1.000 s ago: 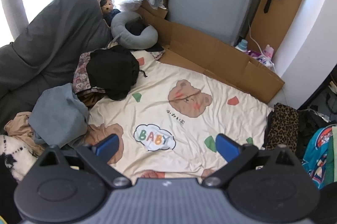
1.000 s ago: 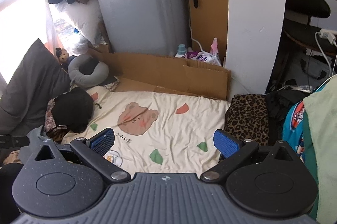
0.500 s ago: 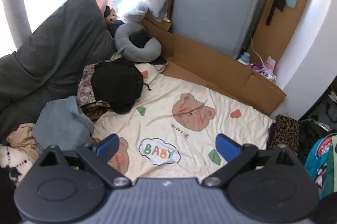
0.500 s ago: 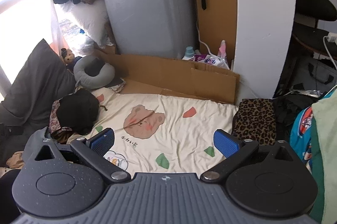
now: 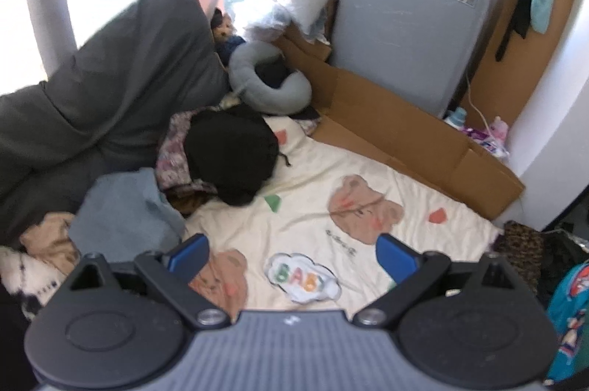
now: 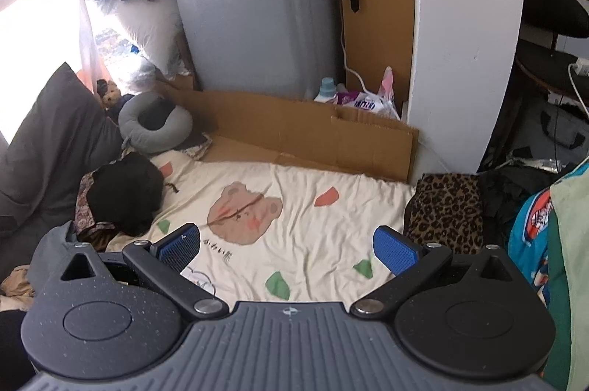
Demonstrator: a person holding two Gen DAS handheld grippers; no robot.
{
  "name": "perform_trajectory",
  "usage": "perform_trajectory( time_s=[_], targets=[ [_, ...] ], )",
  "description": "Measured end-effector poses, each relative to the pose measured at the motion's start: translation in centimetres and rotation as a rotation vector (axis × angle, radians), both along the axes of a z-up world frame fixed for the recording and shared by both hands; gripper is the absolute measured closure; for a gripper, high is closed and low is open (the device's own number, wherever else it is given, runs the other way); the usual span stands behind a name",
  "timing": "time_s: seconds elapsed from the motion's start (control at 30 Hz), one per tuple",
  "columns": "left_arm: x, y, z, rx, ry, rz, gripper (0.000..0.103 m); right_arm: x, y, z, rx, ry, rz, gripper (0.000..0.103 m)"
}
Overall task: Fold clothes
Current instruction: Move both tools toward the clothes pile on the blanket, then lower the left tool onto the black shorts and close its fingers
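With both the left gripper (image 5: 292,253) and right gripper (image 6: 287,245) empty, jaws spread wide, I'd reach for the black garment (image 5: 230,155) topping the pile and drag it onto the bear-print sheet (image 5: 313,210).

Cream bear-print sheet (image 5: 316,207) under a black garment (image 5: 230,157)

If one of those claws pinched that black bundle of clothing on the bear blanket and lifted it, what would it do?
The black garment lies in a soft, rumpled heap, so it would probably go limp and unfurl, hanging down. It looks light for its bulk. It sits partly on a patterned cloth, which might drag along. Both grippers, left and right, are open and empty.
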State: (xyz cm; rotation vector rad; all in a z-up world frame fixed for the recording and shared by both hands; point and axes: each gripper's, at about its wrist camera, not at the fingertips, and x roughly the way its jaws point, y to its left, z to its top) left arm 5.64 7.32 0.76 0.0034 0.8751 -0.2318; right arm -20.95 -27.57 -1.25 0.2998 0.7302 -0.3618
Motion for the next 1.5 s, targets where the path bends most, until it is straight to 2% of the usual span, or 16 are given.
perform_trajectory(
  time_s=[0.27, 0.5, 0.73, 0.87, 1.0, 1.13, 1.27, 1.33, 1.5],
  targets=[
    [3.1, 2.2, -1.6, -0.005, -0.008, 0.061, 0.005, 2.2, -1.1, -1.1, 0.042, -0.033, 0.059, 0.0],
    [6.0, 2.7, -3.6, 0.02, -0.005, 0.088, 0.005, 5.5, -2.0, -2.9, 0.083, -0.003, 0.103, 0.0],
    [8.7, 2.8, -5.4, 0.023, -0.036, 0.111, 0.008, 8.6, -2.0, -4.9, 0.02, 0.045, 0.182, 0.0],
    [10.6, 2.6, -7.1, 0.031, -0.05, 0.128, 0.01, 10.8, -2.6, -5.9, 0.062, 0.056, 0.211, 0.0],
    [12.4, 2.2, -9.4, 0.04, -0.046, 0.139, 0.019, 13.2, -2.7, -6.8, 0.082, 0.053, 0.257, 0.0],
    [13.7, 1.8, -11.5, 0.057, -0.064, 0.147, 0.019, 15.6, -2.5, -8.1, 0.087, 0.057, 0.315, 0.0],
    [15.7, 2.2, -13.6, 0.038, -0.064, 0.152, 0.02, 17.3, -2.1, -9.5, 0.079, 0.053, 0.371, 0.0],
    [16.8, 2.6, -14.6, 0.03, -0.062, 0.158, 0.023, 18.0, -2.1, -10.2, 0.079, 0.045, 0.39, 0.0],
    [19.1, 3.7, -16.9, 0.033, -0.086, 0.174, 0.024, 18.1, -2.2, -11.4, 0.108, -0.067, 0.451, 0.0]
  ],
)
